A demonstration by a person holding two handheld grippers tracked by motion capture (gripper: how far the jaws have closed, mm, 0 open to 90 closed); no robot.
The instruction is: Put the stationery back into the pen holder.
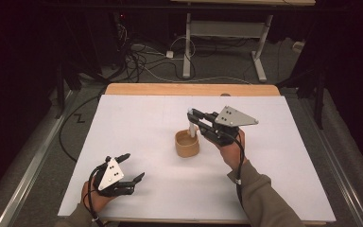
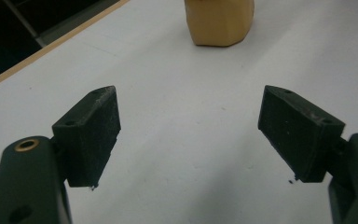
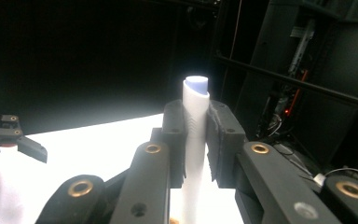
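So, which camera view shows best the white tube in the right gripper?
The right gripper view: the white tube stands upright, clamped between the right gripper pads. The high view shows it small, over the tan cup. The left gripper view gives the cup's base.

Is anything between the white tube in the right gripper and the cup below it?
Nothing visible. The right gripper holds the white tube upright, directly over the open cup; in the high view its lower end seems already at the rim.

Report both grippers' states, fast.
Left gripper: open, empty, low over the white table.
Right gripper: shut on the white tube, above the tan cup.
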